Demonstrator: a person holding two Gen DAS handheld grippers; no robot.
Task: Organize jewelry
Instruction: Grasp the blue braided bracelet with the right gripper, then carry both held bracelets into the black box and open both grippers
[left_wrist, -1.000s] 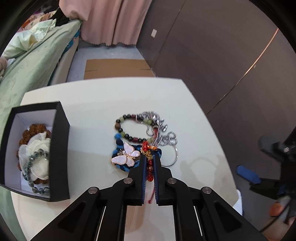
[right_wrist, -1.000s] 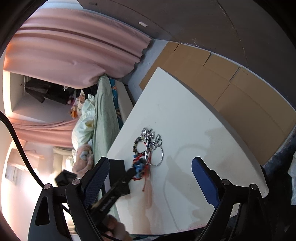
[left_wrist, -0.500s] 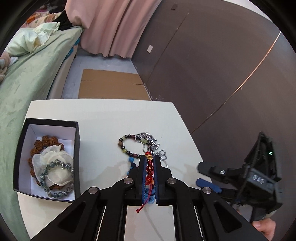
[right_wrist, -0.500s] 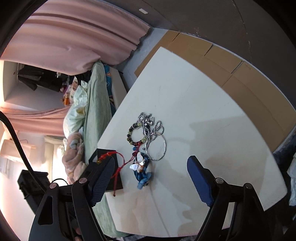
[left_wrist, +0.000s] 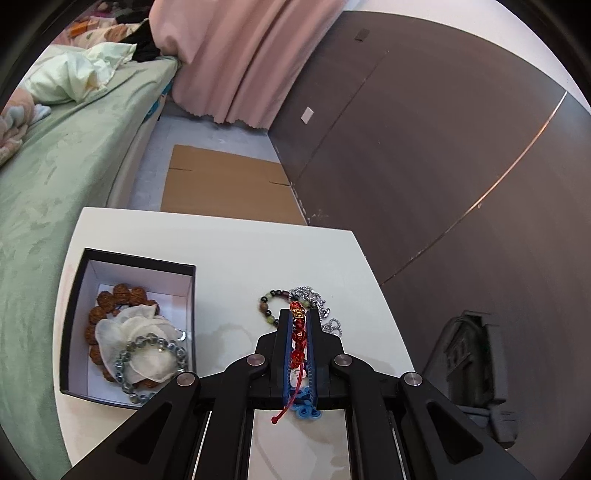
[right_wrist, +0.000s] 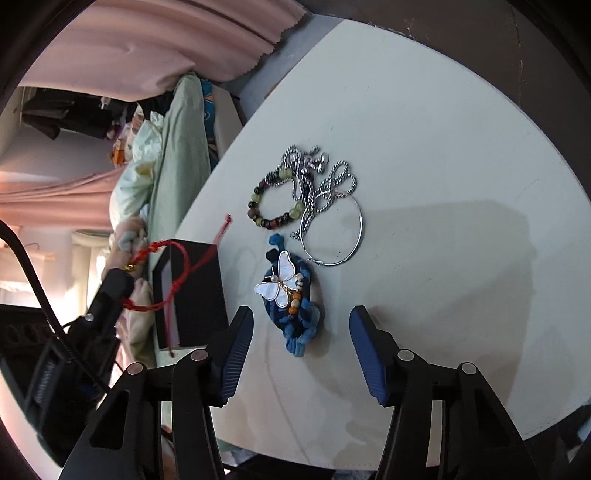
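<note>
My left gripper (left_wrist: 299, 314) is shut on a red bead bracelet (left_wrist: 298, 334) with a red cord, held above the white table (left_wrist: 229, 243). In the right wrist view the red cord (right_wrist: 173, 273) hangs in a loop by the black box (right_wrist: 195, 295). The black box (left_wrist: 74, 317) to the left holds brown beads, a grey bead bracelet and white tissue. On the table lie a green and dark bead bracelet (right_wrist: 273, 206), a silver chain (right_wrist: 314, 184), a silver bangle (right_wrist: 332, 236) and a blue knotted piece with a white butterfly (right_wrist: 280, 284). My right gripper (right_wrist: 301, 349) is open just before the blue piece.
A bed with green sheets (left_wrist: 55, 166) runs along the table's left side. Pink curtains (left_wrist: 236, 55) and a dark brown wall (left_wrist: 424, 147) stand behind. Flat cardboard (left_wrist: 225, 184) lies on the floor beyond the table's far edge.
My left gripper has lifted the red bracelet off the pile and drawn back and up. My right gripper has moved closer to the jewelry pile, over the blue butterfly piece.
</note>
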